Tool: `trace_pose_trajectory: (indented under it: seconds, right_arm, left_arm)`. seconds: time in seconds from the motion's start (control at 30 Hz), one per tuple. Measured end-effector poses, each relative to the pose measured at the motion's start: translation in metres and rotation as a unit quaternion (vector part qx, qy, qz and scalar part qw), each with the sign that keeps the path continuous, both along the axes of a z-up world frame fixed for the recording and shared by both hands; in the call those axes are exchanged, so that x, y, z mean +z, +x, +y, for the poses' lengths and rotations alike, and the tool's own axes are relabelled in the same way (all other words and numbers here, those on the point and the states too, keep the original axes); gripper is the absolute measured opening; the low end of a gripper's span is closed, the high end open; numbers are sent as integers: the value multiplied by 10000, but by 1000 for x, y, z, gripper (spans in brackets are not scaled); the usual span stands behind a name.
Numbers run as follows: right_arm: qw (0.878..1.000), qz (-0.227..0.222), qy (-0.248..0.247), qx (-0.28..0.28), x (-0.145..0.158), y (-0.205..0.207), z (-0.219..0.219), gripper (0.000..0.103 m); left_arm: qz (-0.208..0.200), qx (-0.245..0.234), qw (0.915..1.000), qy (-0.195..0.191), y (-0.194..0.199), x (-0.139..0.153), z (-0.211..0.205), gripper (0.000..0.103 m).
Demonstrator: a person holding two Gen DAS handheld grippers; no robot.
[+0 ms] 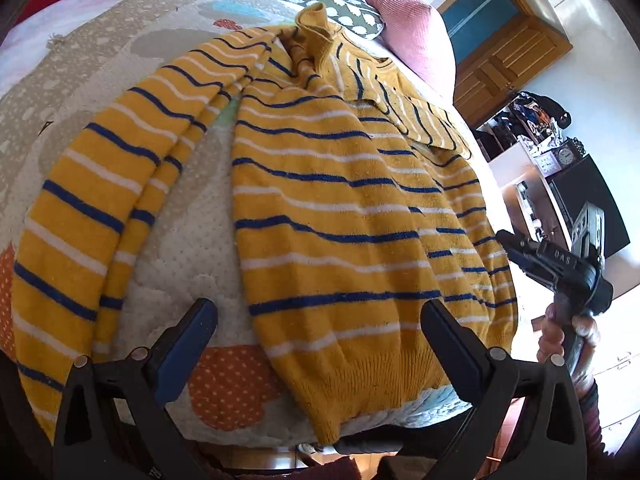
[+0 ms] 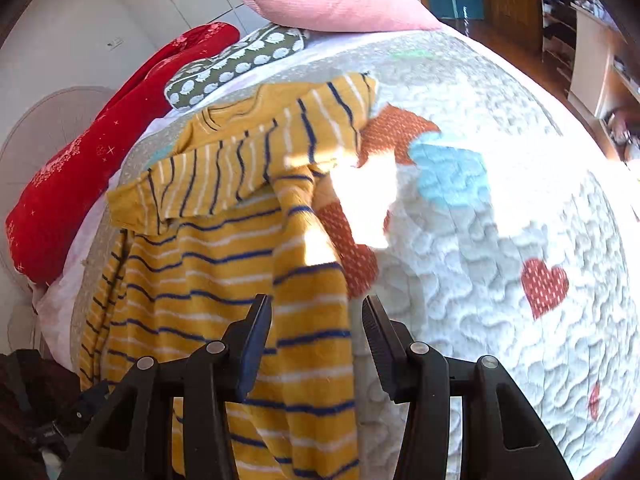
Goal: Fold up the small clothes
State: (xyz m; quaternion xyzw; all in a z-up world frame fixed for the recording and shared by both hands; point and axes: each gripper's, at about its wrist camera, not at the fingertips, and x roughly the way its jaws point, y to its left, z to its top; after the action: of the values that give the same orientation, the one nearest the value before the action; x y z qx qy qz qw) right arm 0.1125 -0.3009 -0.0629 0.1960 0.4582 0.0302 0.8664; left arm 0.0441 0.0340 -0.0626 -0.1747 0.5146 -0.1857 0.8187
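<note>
A small yellow sweater with blue and white stripes lies on a quilted bedspread. Its left sleeve stretches down toward the near left. The other sleeve is folded across the chest near the collar. My left gripper is open just above the sweater's hem. In the right wrist view the sweater fills the left half. My right gripper is open, its fingers astride the sweater's right edge, low over the cloth. The right gripper also shows in the left wrist view, held by a hand.
A pink pillow, a green patterned cushion and a red blanket lie at the far end of the bed. A wooden door and cluttered shelves stand beyond the bed's right edge.
</note>
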Motion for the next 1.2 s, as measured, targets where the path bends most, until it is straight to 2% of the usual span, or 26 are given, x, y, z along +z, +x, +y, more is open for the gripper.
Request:
trace_pose_trajectory:
  seconds: [0.07, 0.13, 0.17, 0.2, 0.23, 0.3, 0.47, 0.57, 0.67, 0.73, 0.8, 0.87, 1.0, 1.07, 1.1, 1.13, 1.2]
  right_arm:
    - [9994, 112, 336, -32, -21, -22, -8, 51]
    - [9978, -37, 664, -14, -33, -41, -6, 51]
    - [9971, -151, 740, -25, -35, -48, -3, 51]
    - [9966, -214, 799, -13, -36, -51, -1, 40]
    - [9954, -223, 929, 65, -37, -52, 2, 10]
    - [9920, -210, 1232, 173, -37, -48, 9, 9]
    - [9871, -559, 1495, 131, -15, -71, -2, 8]
    - [9865, -512, 1558, 27, -21, -85, -8, 8]
    - [9880, -197, 1527, -116, -46, -88, -7, 8]
    - [9855, -193, 1673, -184, -53, -90, -11, 8]
    - [9861, -200, 1632, -241, -47, -93, -14, 12]
    - [9894, -274, 1405, -254, -35, -96, -17, 13]
    - [9946, -563, 816, -296, -7, -90, -22, 13]
    - [9940, -679, 844, -179, 3, -74, -20, 13]
    - [9934, -696, 906, -110, 7, -63, -17, 13]
    - [9922, -729, 1009, -35, 10, -52, -13, 13]
    - [9880, -794, 1321, 132, 13, -25, -5, 13]
  left_arm:
    - [-30, -58, 9997, 255, -1, 2, -13, 82]
    - [35, -105, 9978, 652, -1, 3, -23, 20]
    - [39, -82, 9966, 821, 0, 5, -25, 13]
    - [65, -90, 9967, 800, 1, 8, -24, 9]
    - [107, -60, 9970, 767, 3, 11, -22, 8]
    - [53, 27, 9963, 862, 3, 22, -15, 8]
    - [-215, 141, 9928, 1168, -14, 49, -2, 8]
    - [-144, 171, 9892, 1451, -18, 41, 0, 8]
    - [179, 119, 9859, 1660, -19, 16, 1, 9]
    - [258, 38, 9870, 1583, -20, 12, 2, 9]
    - [134, -110, 9889, 1473, -21, 22, 6, 11]
    - [-84, -190, 9912, 1308, -21, 41, 12, 17]
    - [-705, -114, 9886, 1327, 6, 79, 11, 47]
    - [-1026, -44, 9861, 1304, 35, 93, 6, 48]
    - [-1135, -77, 9860, 1222, 53, 95, 2, 54]
    - [-1115, -102, 9870, 1157, 73, 93, -2, 63]
    - [-837, -42, 9910, 1043, 119, 78, -9, 64]
